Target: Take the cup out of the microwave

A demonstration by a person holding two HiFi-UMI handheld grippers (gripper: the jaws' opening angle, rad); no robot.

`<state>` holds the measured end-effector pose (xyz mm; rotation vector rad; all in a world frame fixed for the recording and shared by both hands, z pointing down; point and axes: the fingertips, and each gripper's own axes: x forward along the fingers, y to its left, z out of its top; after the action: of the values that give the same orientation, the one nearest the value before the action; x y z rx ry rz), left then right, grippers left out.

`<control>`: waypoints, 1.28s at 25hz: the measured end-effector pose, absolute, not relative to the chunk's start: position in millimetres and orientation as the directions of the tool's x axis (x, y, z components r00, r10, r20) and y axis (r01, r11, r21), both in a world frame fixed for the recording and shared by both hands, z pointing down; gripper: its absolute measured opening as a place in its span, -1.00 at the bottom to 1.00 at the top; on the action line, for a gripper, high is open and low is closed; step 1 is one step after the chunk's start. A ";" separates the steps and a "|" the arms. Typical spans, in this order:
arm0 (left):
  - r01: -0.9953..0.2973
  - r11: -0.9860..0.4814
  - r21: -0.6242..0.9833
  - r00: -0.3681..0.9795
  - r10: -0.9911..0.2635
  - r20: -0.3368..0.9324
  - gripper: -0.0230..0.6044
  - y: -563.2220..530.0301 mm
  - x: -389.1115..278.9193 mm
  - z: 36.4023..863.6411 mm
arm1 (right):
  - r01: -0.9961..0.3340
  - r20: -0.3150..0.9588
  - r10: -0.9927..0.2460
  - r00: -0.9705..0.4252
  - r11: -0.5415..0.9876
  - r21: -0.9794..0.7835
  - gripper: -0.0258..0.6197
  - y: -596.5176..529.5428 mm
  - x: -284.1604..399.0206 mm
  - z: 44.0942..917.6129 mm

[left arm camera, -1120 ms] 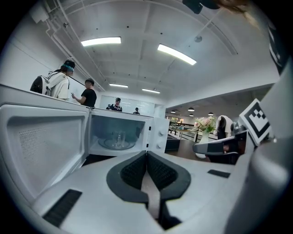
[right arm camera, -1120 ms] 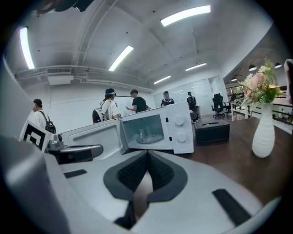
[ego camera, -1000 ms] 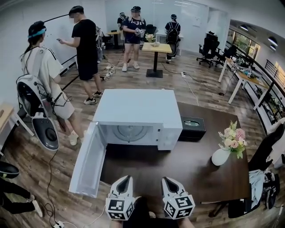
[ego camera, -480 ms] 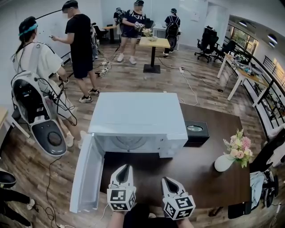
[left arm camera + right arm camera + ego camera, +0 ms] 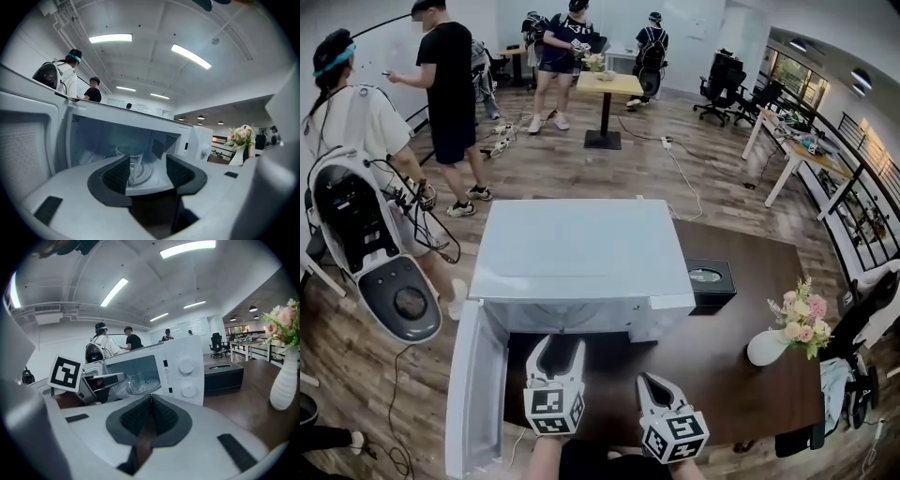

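Note:
A clear glass cup [image 5: 132,163] stands on the turntable inside the white microwave [image 5: 581,253], whose door [image 5: 474,394] hangs open to the left. In the head view the microwave's top hides the cup. My left gripper [image 5: 558,349] is at the oven's mouth; its jaws have just been opening and stand open, with the cup still beyond them and nothing between them. The left gripper view looks past the left gripper [image 5: 147,171] into the cavity. My right gripper [image 5: 654,384] hovers over the table in front of the control panel, shut and empty. The right gripper view shows the cup [image 5: 136,382] past the shut right gripper [image 5: 151,401].
A black box [image 5: 708,281] sits right of the microwave on the dark table [image 5: 741,394]. A white vase of flowers [image 5: 773,342] stands near the table's right edge. A white machine [image 5: 370,244] and several people stand to the left and behind.
Both grippers have moved forward toward the microwave. The left one now reaches the oven's mouth and its jaws have spread apart. The right gripper stays shut.

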<state>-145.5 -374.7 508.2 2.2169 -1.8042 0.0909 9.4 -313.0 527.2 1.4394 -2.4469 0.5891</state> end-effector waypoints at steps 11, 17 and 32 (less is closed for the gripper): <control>-0.991 -0.043 0.129 0.074 -0.967 0.245 0.30 -432.7 -172.1 527.3 | -0.888 0.423 -0.781 -0.459 0.407 -0.212 -0.94 -329.5 -1.1 539.5; -0.996 -0.013 0.091 0.038 -0.961 0.273 0.33 -453.7 -176.6 544.7 | -0.892 0.442 -0.774 -0.452 0.399 -0.213 -0.94 -336.3 -6.4 545.3; -0.999 -0.003 0.044 0.016 -0.953 0.301 0.33 -494.8 -175.9 563.1 | -0.897 0.477 -0.759 -0.442 0.380 -0.227 -0.94 -359.0 -2.3 554.2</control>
<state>-175.9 -494.8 563.1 2.0481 -2.0282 0.2708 -2.3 -359.0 554.2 1.4566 -2.3492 0.6651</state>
